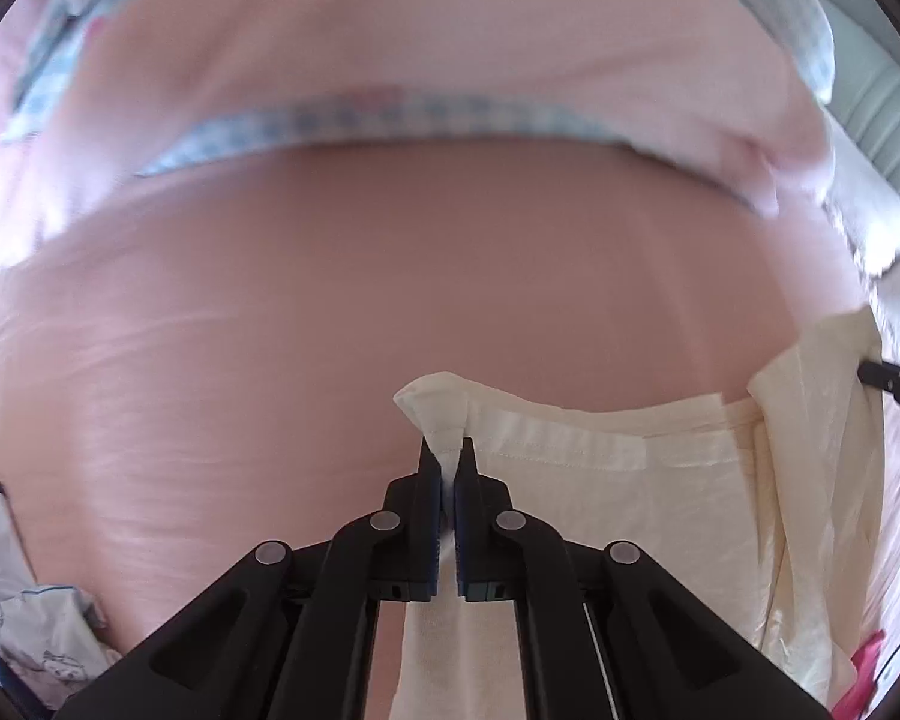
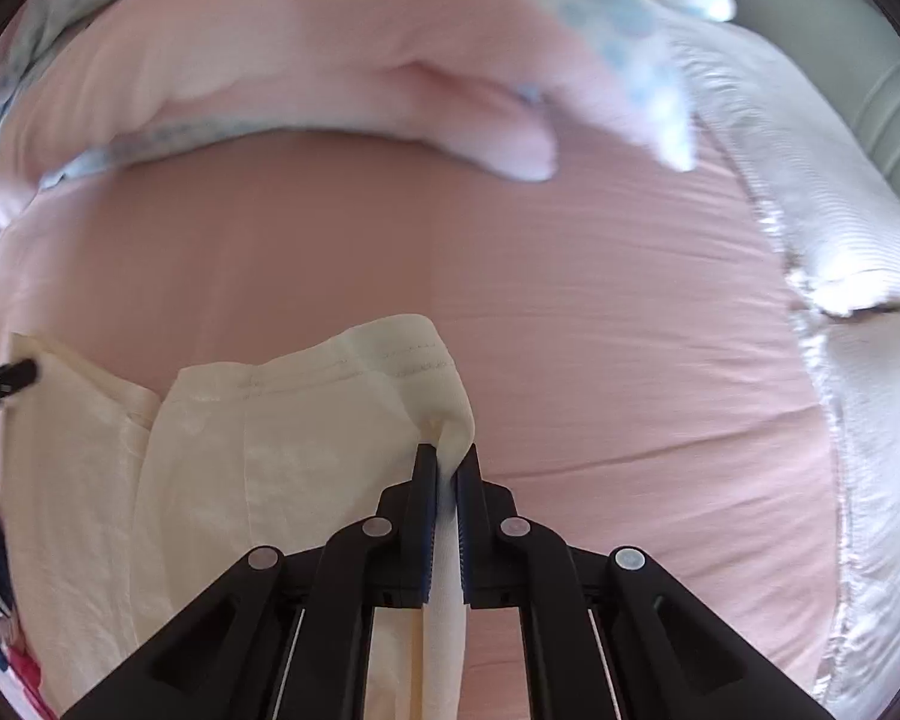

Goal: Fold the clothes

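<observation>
A cream garment (image 1: 660, 480) hangs above a pink bed sheet (image 1: 390, 300), held by its top hem at both ends. My left gripper (image 1: 447, 450) is shut on the hem's left corner, which folds over the fingertips. In the right wrist view the same cream garment (image 2: 270, 468) spreads to the left, and my right gripper (image 2: 448, 456) is shut on its right corner. The right gripper's tip (image 1: 888, 381) shows at the far right of the left wrist view. The left gripper's tip (image 2: 12, 375) shows at the far left of the right wrist view.
A pink quilt with a blue checked border (image 1: 390, 114) is rolled across the far side of the bed. A white pillow (image 2: 840, 228) lies at the right, with a pale padded headboard (image 2: 858, 72) behind it. Patterned white fabric (image 1: 36, 618) sits at the lower left.
</observation>
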